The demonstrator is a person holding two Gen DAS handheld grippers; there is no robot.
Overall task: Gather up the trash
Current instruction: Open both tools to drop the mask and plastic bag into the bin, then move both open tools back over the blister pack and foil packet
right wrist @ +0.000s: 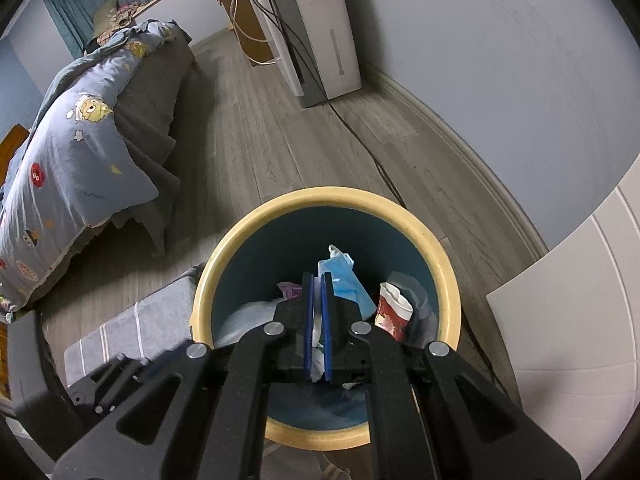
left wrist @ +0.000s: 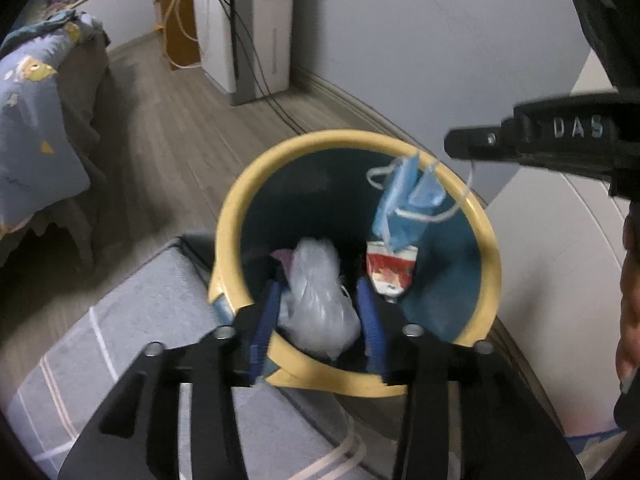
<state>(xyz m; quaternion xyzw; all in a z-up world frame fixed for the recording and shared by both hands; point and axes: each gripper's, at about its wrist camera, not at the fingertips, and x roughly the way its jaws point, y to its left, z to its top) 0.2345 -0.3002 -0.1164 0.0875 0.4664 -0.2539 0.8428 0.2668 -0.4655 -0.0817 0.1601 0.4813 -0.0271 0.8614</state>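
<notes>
A round bin with a yellow rim (left wrist: 236, 216) and blue inside stands on the floor; it also shows in the right wrist view (right wrist: 448, 276). My left gripper (left wrist: 320, 292) is open over the bin's near rim, a crumpled clear plastic bag (left wrist: 316, 296) between its fingers, apparently loose in the bin. My right gripper (right wrist: 318, 280) is shut on a blue face mask (right wrist: 344, 280), which hangs over the bin's mouth (left wrist: 404, 204). A red and white wrapper (left wrist: 390, 270) lies inside the bin, also seen from the right wrist (right wrist: 394, 314).
A bed with a blue cartoon quilt (right wrist: 84, 148) stands at the left. A white appliance (right wrist: 316, 20) with black cables stands by the far wall. A grey striped mat (left wrist: 132, 328) lies beside the bin. A white panel (right wrist: 568, 320) is at the right.
</notes>
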